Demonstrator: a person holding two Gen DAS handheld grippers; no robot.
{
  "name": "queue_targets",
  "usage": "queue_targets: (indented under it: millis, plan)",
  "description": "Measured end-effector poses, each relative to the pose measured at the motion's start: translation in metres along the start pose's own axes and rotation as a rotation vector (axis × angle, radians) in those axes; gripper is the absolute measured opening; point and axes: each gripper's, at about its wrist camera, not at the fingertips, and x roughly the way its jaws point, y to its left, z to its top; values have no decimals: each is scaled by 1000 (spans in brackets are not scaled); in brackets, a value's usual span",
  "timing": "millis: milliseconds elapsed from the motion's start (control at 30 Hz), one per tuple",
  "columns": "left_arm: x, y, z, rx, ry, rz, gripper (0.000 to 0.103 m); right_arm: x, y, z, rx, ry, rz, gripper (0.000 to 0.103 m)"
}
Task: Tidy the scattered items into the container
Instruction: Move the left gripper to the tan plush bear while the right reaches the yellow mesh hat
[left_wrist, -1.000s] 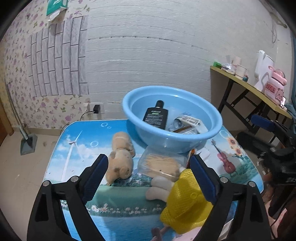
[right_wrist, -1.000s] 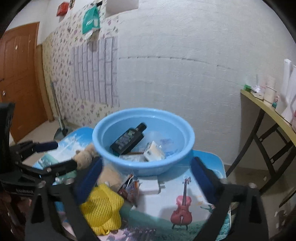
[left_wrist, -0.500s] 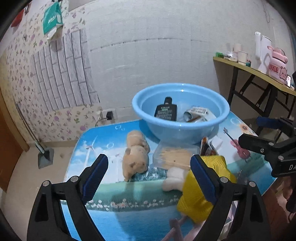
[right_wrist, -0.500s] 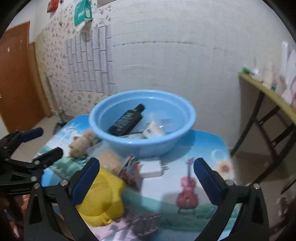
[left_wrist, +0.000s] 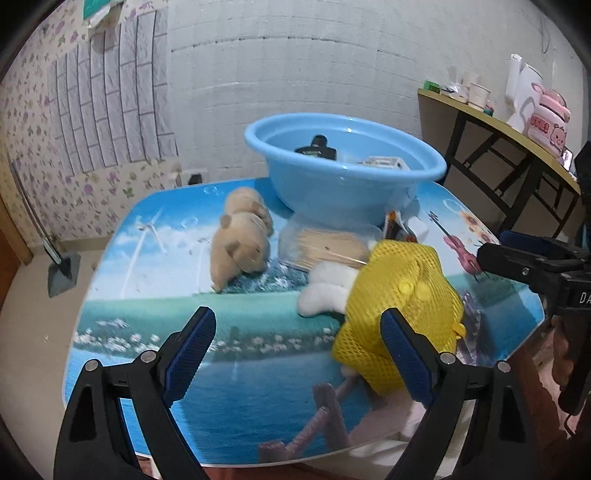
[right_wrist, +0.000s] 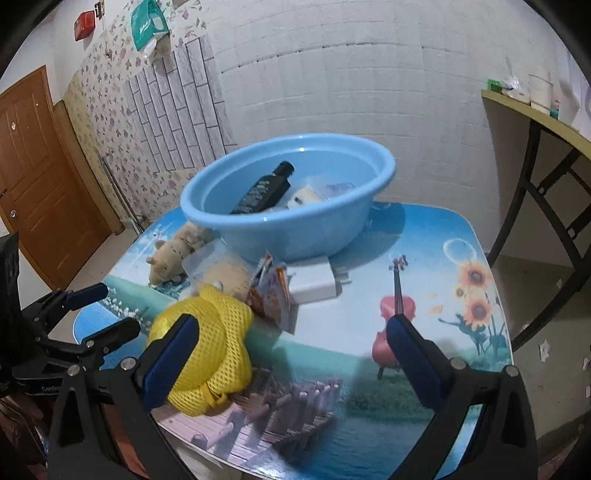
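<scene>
White brick-pattern walls with a floral wallpaper strip on the left, and front and centre a low table (left_wrist: 122, 266) covered in a glossy printed scene: windmill, sea, a red cello, sunflowers. Toward the back of it sits a big round light-blue plastic basin (left_wrist: 347, 177), already with a black flat bottle (right_wrist: 264, 190) leaning inside plus a small white box-ish thing I can't really make out.

Stuff out on the tabletop: a tan plush bear-type toy (left_wrist: 242, 240) lying on its side left of the basin, a clear plastic box of what look like toothpicks (left_wrist: 325, 247) right in front of the basin, a white plush toy (left_wrist: 325, 291) just in front of that, and touching it a yellow mesh fabric pouch (left_wrist: 402, 306). From the right wrist view there's also a white charger block (right_wrist: 314, 282) near the basin's base with a couple of orange snack sachets (right_wrist: 271, 293) beside it.

Left gripper (left_wrist: 295, 356): black frame, blue pads, jaws spread wide with nothing between them, hovering over the front of the table; its right-hand pad overlaps the yellow pouch in view, can't tell if it touches. Right gripper (right_wrist: 291, 362) is the same deal, wide open and empty, over the near edge, with the pouch by its left-hand pad.
</scene>
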Motion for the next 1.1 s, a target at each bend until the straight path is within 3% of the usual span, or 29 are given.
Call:
queue_targets:
  millis: [300,667,733,767,833,900,1000,1100]
  plan:
    - [1,9,2,-4,-20,-30,91,10,5,-2,28,47,100,98]
    - [19,50,13,-52,-28,49,91,37,31,-8,-11,128,183,97]
    - [25,58,17,-61,-28,58,91,42,31,-8,8,145,280,77]
    - [28,62,19,-67,-27,60,91,42,29,-8,25,157,331,59]
    - [33,67,22,-75,-24,57,91,41,27,-7,36,165,367,51]
    - [36,69,25,-77,-26,53,91,32,24,-6,29,145,391,27]
    - [41,70,27,-70,-26,49,91,13,14,-3,47,107,423,18]
    - [47,70,31,-70,-25,44,91,-4,4,-1,42,84,399,12]
